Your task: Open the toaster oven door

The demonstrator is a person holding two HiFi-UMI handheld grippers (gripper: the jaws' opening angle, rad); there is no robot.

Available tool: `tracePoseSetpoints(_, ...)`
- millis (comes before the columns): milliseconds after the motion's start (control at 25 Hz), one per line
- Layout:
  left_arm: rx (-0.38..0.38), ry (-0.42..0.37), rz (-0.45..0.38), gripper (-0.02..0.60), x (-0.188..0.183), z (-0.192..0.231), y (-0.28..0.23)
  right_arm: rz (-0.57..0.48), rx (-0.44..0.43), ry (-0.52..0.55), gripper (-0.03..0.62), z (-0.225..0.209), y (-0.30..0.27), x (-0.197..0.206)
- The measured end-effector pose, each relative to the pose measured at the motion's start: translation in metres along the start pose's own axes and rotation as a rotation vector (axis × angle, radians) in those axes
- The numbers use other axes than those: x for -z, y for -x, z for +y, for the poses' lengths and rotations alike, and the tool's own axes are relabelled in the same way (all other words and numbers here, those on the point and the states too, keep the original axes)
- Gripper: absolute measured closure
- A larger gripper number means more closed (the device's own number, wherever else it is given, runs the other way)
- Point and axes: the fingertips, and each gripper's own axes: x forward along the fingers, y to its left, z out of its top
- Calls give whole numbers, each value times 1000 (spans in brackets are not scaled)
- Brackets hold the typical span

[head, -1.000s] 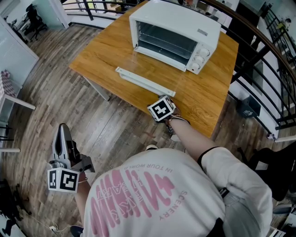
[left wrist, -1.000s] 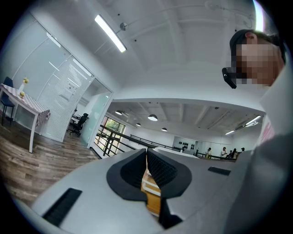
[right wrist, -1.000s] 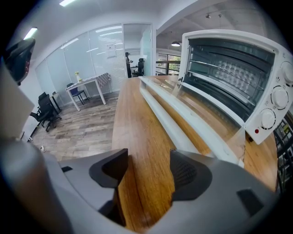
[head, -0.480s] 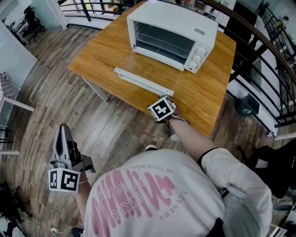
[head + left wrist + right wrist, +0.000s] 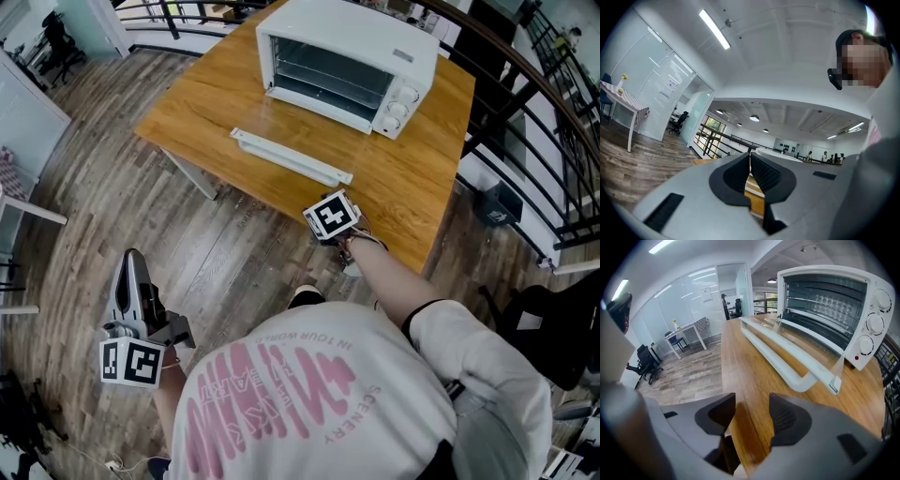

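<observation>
Door [image 5: 291, 157] lay flat open | my right claw [image 5: 751, 401] loose, empty, just closing a bit | left claw [image 5: 750, 155] clenched on nothing | I thought: pull back slowly, clear of door.

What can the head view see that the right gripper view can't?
Only the head view: the person's white shirt with pink print, the left hand-held gripper down over the wood floor, and the black railing past the table. Only the right gripper view: the right hand-held gripper with its jaws apart and nothing between them, though they have just been closing, and a ceiling lamp. Both: the white toaster oven, its door folded down open, and the wooden table.
</observation>
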Motion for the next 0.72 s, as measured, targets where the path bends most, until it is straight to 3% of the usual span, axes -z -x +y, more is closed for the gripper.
tracePoseSetpoints(160,4,8,7,558,3,4,3,-20,20,-52,430,2,6,2)
tracePoseSetpoints(360,21,17,21,558,7,5,6,-114,59,-204,582,-2,20,-4)
tracePoseSetpoints(560,45,19,25,558,7,6,8,-176,2,-385,586,3,30,-6)
tracePoseSetpoints(720,64,28,30,558,7,7,11,-244,-105,-541,588,18,37,-11)
